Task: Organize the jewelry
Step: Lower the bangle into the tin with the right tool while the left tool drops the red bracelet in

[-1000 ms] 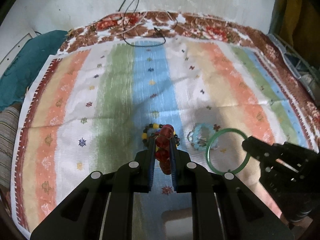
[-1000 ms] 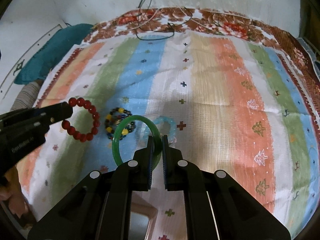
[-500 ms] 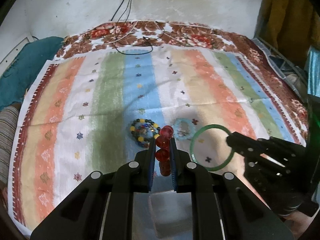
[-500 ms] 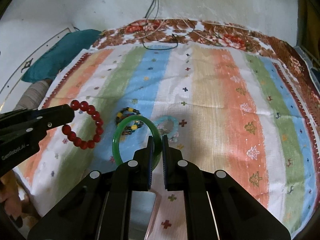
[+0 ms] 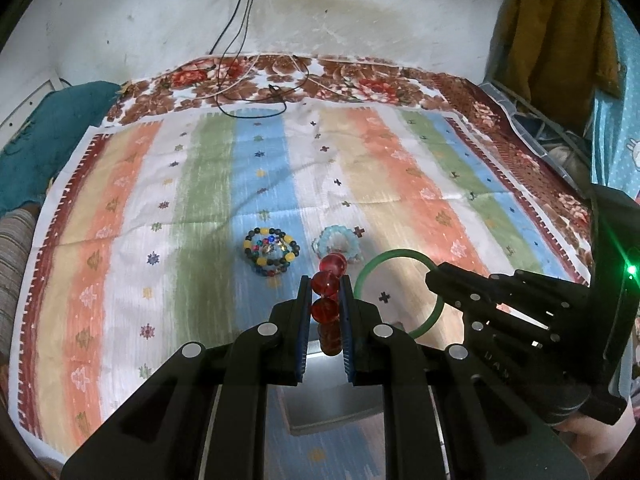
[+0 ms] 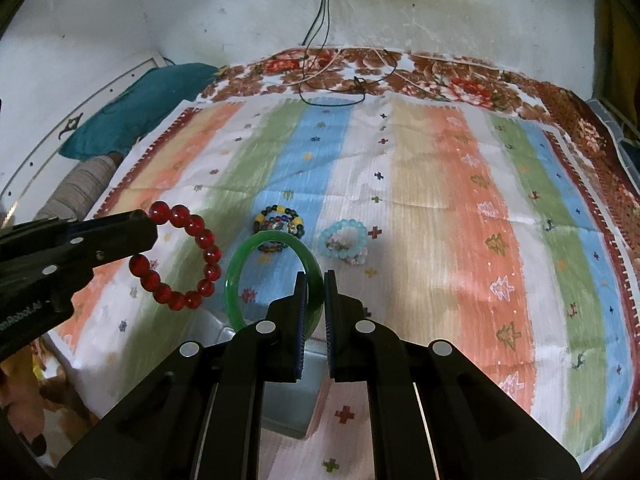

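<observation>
Left fingers point(image 5: 325, 298) clenching red bead bracelet point(image 6: 178, 256), right fingers point(image 6: 316, 292) clenching green bangle point(image 6: 272, 276), both near striped cloth's point(image 6: 440, 208) front edge.

Ahead of me, black and white cables point(image 5: 240, 56) hang from a wall socket onto the striped cloth's point(image 5: 400, 176) far edge; a teal cushion point(image 6: 136, 108) lies beside its left edge.

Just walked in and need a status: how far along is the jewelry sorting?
Nothing looks put away yet. In hand: the left tool grips the red bead bracelet, the right tool the green bangle. Left: the multicolor bead bracelet and the pale blue bracelet lie on the striped cloth.
</observation>
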`<control>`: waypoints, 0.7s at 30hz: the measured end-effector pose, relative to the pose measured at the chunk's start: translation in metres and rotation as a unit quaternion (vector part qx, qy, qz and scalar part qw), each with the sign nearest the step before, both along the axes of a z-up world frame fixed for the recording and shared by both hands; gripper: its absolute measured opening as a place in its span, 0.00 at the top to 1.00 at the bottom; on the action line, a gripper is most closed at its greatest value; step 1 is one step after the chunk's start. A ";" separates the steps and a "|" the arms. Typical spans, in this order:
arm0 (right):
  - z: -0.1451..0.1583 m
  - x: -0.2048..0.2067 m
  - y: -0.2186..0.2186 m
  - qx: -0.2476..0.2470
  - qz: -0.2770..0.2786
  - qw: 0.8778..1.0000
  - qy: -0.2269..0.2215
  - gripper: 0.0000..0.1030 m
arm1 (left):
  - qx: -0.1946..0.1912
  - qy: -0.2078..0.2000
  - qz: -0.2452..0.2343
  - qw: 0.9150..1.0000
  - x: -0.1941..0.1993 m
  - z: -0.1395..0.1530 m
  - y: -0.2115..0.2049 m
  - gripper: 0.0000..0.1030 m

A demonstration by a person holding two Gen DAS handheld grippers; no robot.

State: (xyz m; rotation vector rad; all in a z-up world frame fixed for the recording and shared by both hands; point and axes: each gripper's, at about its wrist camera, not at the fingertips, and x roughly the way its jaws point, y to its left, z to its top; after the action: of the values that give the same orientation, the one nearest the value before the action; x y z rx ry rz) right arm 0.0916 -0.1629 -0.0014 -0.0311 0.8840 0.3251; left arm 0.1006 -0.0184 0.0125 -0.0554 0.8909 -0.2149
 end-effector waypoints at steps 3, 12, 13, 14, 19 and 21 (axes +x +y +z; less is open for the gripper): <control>-0.001 -0.007 -0.001 0.002 0.003 1.000 0.003 0.91 | -0.002 -0.001 -0.001 1.000 -0.007 0.000 0.001 0.87; -0.004 -0.028 -0.003 0.004 0.008 1.000 0.009 0.91 | 0.007 -0.007 -0.003 1.000 -0.032 -0.003 0.001 0.87; -0.004 -0.030 -0.003 0.004 0.008 1.000 0.009 0.91 | 0.008 -0.007 -0.004 1.000 -0.034 -0.004 0.002 0.87; -0.004 -0.033 -0.003 0.004 0.009 1.000 0.009 0.91 | 0.008 -0.007 -0.005 1.000 -0.036 -0.004 0.002 0.87; -0.006 -0.039 -0.001 0.003 0.018 1.000 0.013 0.91 | 0.013 -0.004 -0.010 1.000 -0.043 -0.008 0.000 0.87; -0.007 -0.040 0.001 0.004 0.021 1.000 0.019 0.91 | 0.010 0.005 -0.014 1.000 -0.043 -0.010 -0.001 0.87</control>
State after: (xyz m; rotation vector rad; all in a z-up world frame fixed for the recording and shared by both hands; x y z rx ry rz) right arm 0.0517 -0.1622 -0.0087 -0.0362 0.9212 0.3705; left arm 0.0577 -0.0198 0.0021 -0.0249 0.9038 -0.2312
